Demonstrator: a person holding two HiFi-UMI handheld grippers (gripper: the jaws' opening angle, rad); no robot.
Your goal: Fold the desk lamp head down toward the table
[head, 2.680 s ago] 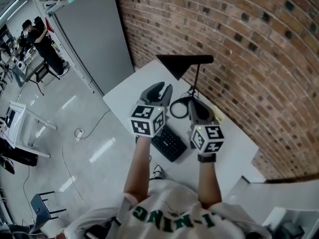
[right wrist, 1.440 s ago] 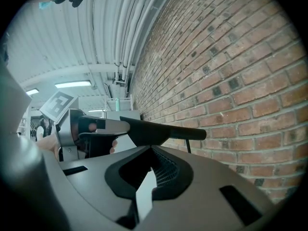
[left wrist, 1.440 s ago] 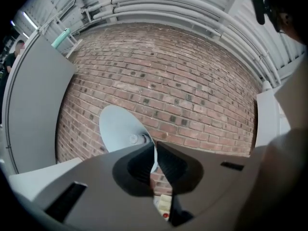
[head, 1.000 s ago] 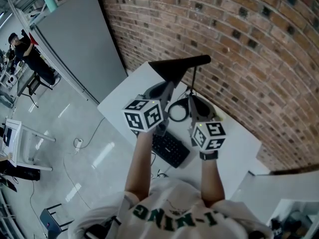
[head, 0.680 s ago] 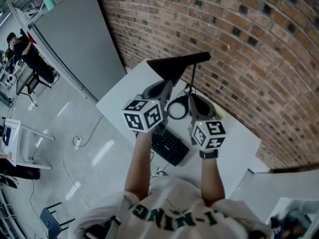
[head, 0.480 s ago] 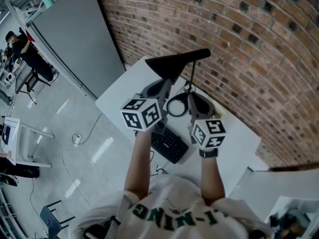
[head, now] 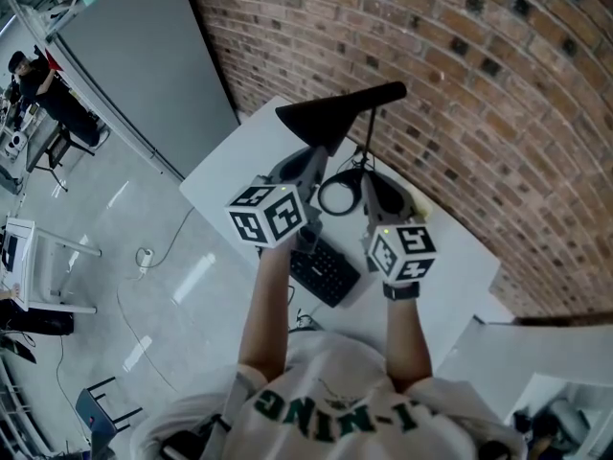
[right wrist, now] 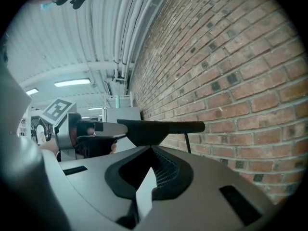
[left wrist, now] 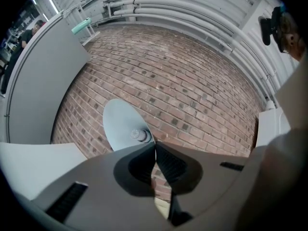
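Observation:
The black desk lamp's cone-shaped head [head: 330, 121] stands high over the white table [head: 225, 175] on a thin stem [head: 368, 151], with a ring base [head: 338, 195] below. My left gripper [head: 312, 151] is at the head's lower rim. In the left gripper view the pale inside of the shade [left wrist: 120, 124] and its bulb [left wrist: 140, 135] run into the meeting tips of the left gripper [left wrist: 155, 147], which have just closed further on the rim. The right gripper view shows the left gripper [right wrist: 105, 129] at the head's [right wrist: 154, 127] left end. My right gripper [head: 369, 180] [right wrist: 151, 149] is shut and holds nothing.
A black keyboard [head: 324, 268] lies on the table's front edge under my hands. A brick wall [head: 460, 84] runs close behind the lamp. A grey partition [head: 134, 56] stands at the left. People [head: 34, 75] work far off at the left.
Since the earliest frame my left gripper has gone up to the lamp head and its jaws, open then, have shut. The right gripper has kept its place.

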